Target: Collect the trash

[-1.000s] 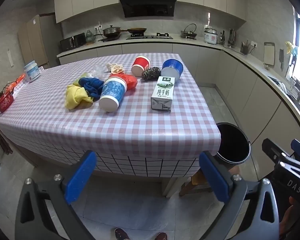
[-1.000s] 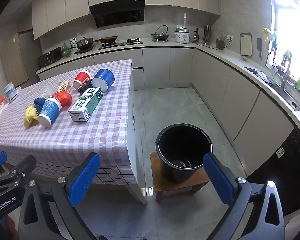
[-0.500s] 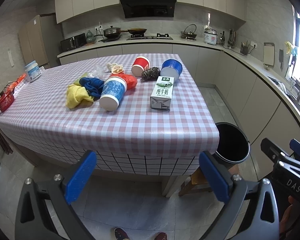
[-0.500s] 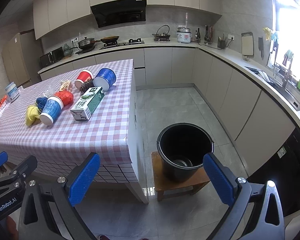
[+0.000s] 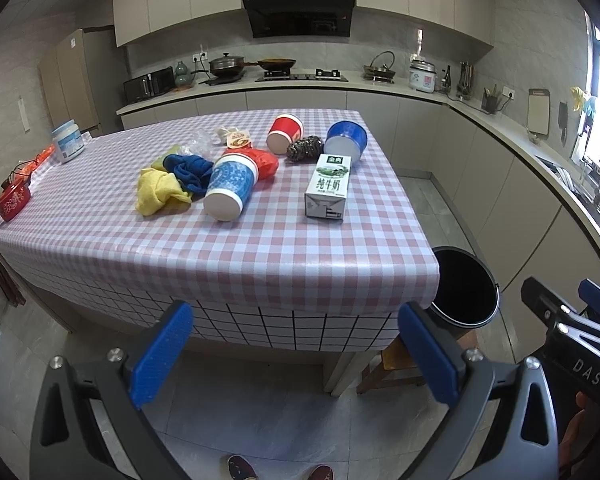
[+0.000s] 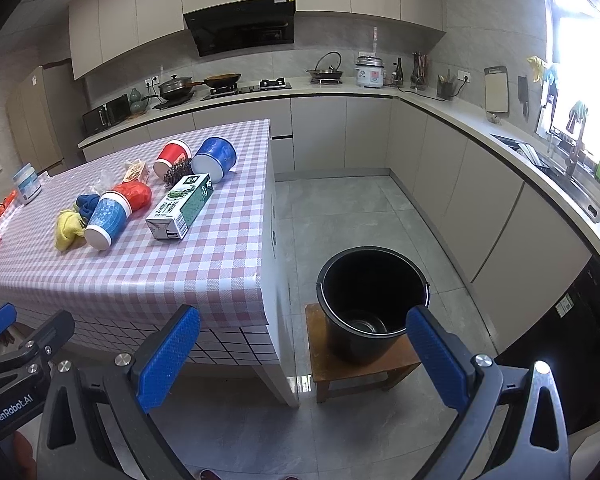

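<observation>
On the pink checked table (image 5: 220,256) lie a milk carton (image 5: 327,186), a blue-and-white paper cup (image 5: 230,188), a red cup (image 5: 284,134), a blue cup (image 5: 346,140), a dark scrubber (image 5: 305,148), a red bag (image 5: 266,162), and yellow (image 5: 156,192) and blue cloths (image 5: 190,170). A black bucket (image 6: 372,300) stands on a wooden stool (image 6: 360,372) right of the table. My left gripper (image 5: 296,356) is open and empty, below the table's near edge. My right gripper (image 6: 300,360) is open and empty, in front of the bucket.
A white jar (image 5: 68,146) and a red basket (image 5: 14,202) sit at the table's left end. Kitchen counters (image 6: 480,132) run along the back and right walls. Grey tiled floor (image 6: 360,216) lies between table and counters. My feet (image 5: 280,468) show below.
Both grippers have drifted slightly closer to the table and bucket. Both stay open; nothing on the table has moved.
</observation>
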